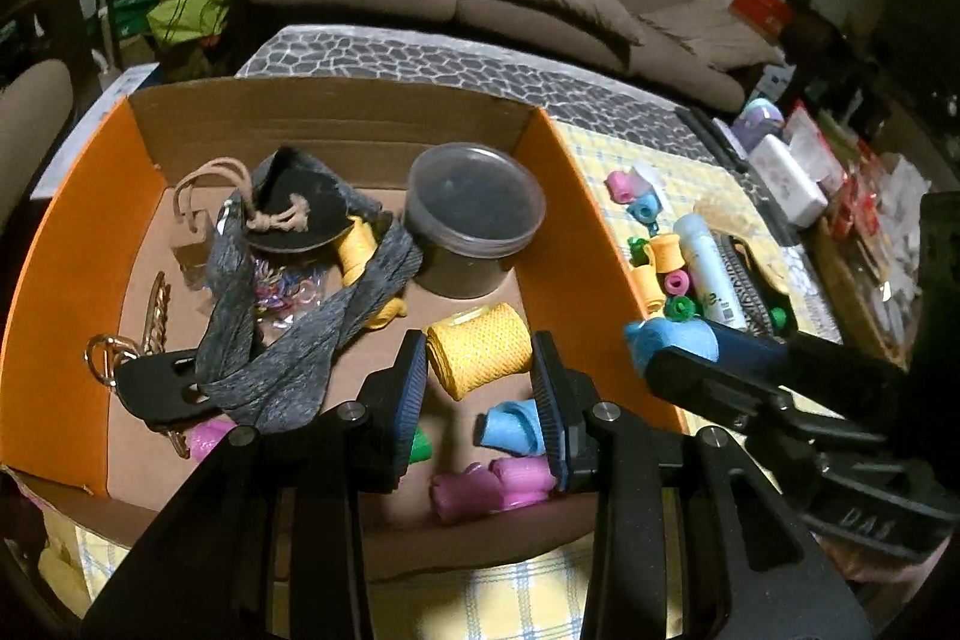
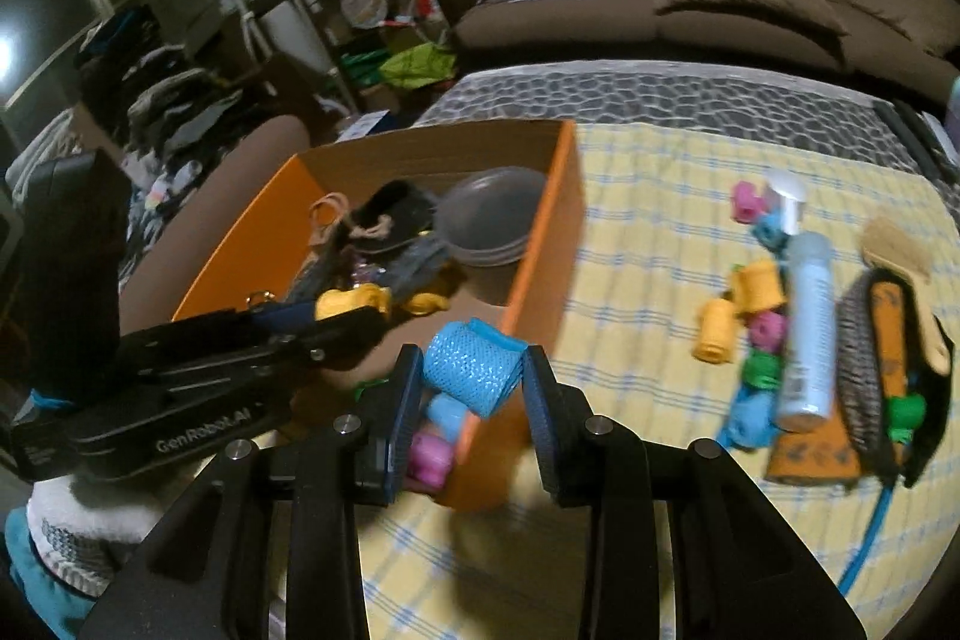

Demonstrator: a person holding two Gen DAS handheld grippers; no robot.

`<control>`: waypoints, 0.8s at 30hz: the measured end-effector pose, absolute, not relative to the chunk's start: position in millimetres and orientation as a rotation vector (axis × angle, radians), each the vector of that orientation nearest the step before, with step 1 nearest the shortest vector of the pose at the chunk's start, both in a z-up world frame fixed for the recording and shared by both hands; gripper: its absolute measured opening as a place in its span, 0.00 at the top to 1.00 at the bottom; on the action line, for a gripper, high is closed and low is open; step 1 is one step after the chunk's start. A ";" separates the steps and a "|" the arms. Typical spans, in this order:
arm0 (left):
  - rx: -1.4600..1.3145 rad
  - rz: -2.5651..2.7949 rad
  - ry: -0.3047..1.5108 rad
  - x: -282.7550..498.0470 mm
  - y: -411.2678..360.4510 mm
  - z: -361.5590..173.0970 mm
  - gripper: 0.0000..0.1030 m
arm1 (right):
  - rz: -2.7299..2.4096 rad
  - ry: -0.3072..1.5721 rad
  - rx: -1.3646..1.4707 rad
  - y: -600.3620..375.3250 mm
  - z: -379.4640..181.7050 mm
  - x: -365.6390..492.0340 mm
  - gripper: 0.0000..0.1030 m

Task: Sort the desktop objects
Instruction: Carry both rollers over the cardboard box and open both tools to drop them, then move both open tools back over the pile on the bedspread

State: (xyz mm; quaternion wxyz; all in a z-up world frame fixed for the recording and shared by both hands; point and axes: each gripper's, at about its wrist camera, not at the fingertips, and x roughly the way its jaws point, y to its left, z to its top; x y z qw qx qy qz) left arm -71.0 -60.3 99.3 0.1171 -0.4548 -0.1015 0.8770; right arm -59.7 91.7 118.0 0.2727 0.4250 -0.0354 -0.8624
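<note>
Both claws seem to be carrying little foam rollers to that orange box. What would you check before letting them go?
1. Left claw grips the yellow roller between both pads: ok.
2. Right claw grips the blue roller: ok.
3. Yellow roller is over the inside of the orange box: ok.
4. Blue roller is inside the box wall: not ok, it sits about at the near corner.
5. Free floor below the yellow roller: cannot tell, pink roller lies close.
</note>
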 end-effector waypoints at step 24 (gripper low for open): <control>-1.355 2.532 -0.474 -75.1 -71.4 100.9 0.42 | -2.374 -0.078 1.044 96.2 129.0 -55.9 0.47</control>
